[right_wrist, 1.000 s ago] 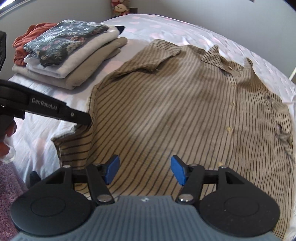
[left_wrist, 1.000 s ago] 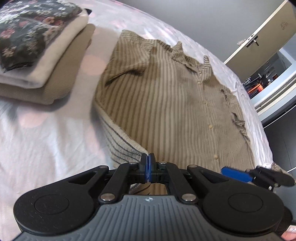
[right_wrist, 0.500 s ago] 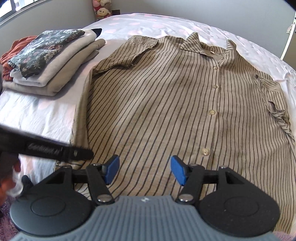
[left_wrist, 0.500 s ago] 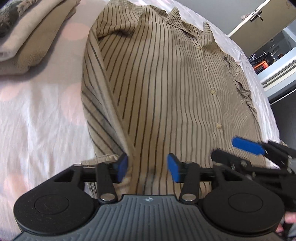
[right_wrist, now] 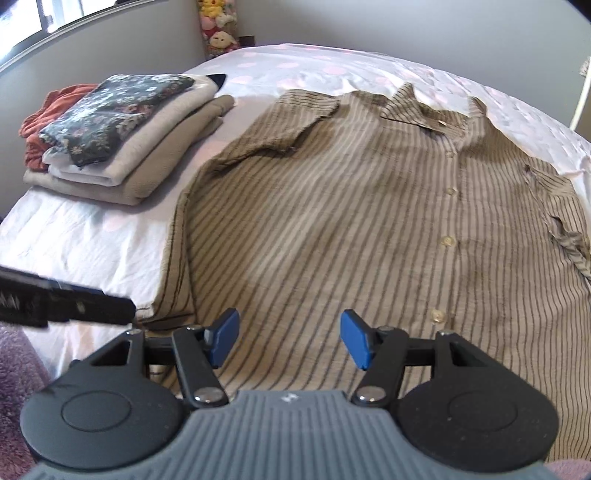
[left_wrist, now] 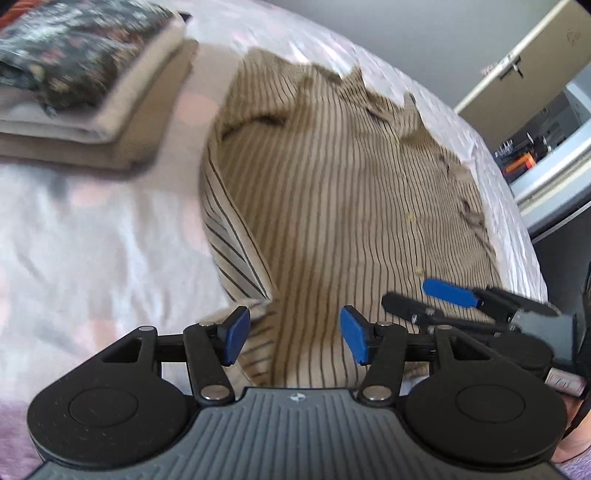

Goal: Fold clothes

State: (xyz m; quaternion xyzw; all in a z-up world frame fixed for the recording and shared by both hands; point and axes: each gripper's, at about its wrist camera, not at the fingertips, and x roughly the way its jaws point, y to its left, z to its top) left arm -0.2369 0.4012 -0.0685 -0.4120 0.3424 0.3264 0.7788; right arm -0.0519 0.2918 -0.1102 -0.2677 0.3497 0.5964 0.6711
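A tan striped button-up shirt (right_wrist: 351,221) lies flat and face up on the bed, collar at the far end; it also shows in the left wrist view (left_wrist: 332,206). Its left side edge is folded over near the hem (left_wrist: 236,251). My left gripper (left_wrist: 291,338) is open and empty over the shirt's lower left corner. My right gripper (right_wrist: 288,339) is open and empty over the hem, and it also shows in the left wrist view (left_wrist: 436,295). The left gripper's black finger (right_wrist: 74,306) shows at the left of the right wrist view.
A stack of folded clothes (right_wrist: 118,133) with a floral piece on top sits on the bed left of the shirt, also in the left wrist view (left_wrist: 81,85). The white bedsheet (right_wrist: 92,240) has pink dots. Soft toys (right_wrist: 219,33) stand at the far wall. A cupboard door (left_wrist: 517,66) is at right.
My left gripper was shut on the shirt's left hem corner a second ago; it has opened and let go. The shirt's left edge has settled on the bed. The right gripper stayed open.
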